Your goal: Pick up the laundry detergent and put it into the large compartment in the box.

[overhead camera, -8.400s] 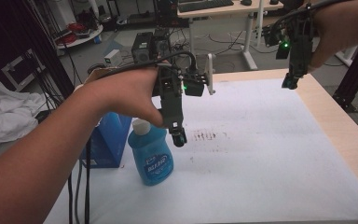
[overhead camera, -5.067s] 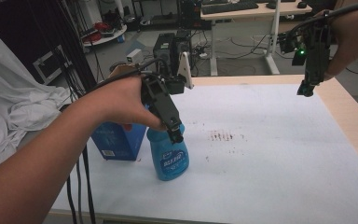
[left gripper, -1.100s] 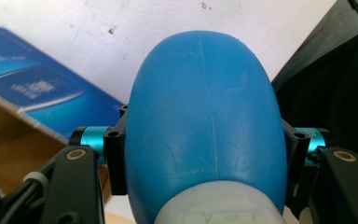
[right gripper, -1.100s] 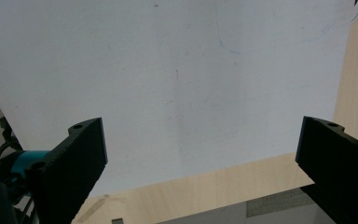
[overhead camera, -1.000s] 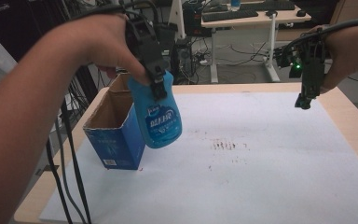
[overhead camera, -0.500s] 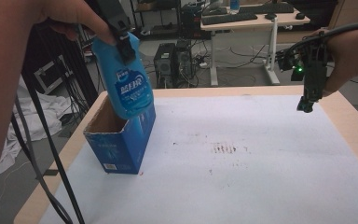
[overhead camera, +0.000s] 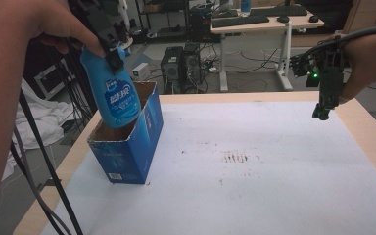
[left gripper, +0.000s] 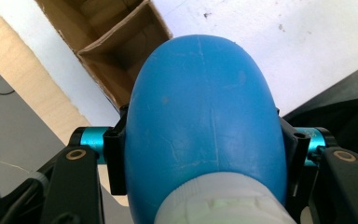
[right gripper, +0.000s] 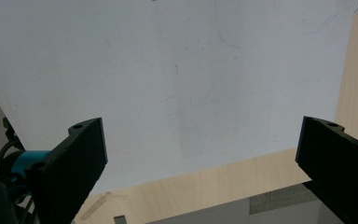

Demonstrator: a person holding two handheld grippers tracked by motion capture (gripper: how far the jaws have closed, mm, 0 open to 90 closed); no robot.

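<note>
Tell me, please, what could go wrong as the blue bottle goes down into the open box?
1. The blue bottle hangs tilted, its base just inside the cardboard box; it could catch the rim.
2. The left tool clamps the rounded shoulder near the white cap, so the bottle might slip.
3. The box sits near the table's left edge; a push might shift it off.

- Blue bottle (overhead camera: 111, 93): lower end concealed behind the wall of the open blue carton (overhead camera: 127, 147); label print too small to read.
- Left gripper (overhead camera: 108, 34): upper body cut by the frame's top edge and partly covered by the left hand (overhead camera: 44, 24).
- Left gripper view: bottle (left gripper: 203, 130) between the jaws hides their inner faces; its white cap (left gripper: 223, 205) runs off the bottom edge.
- Carton (left gripper: 116, 51) interior beyond the fingertips: partly screened by the bottle.
- Right gripper (right gripper: 200, 154): both jaws cropped at the bottom edge.
</note>
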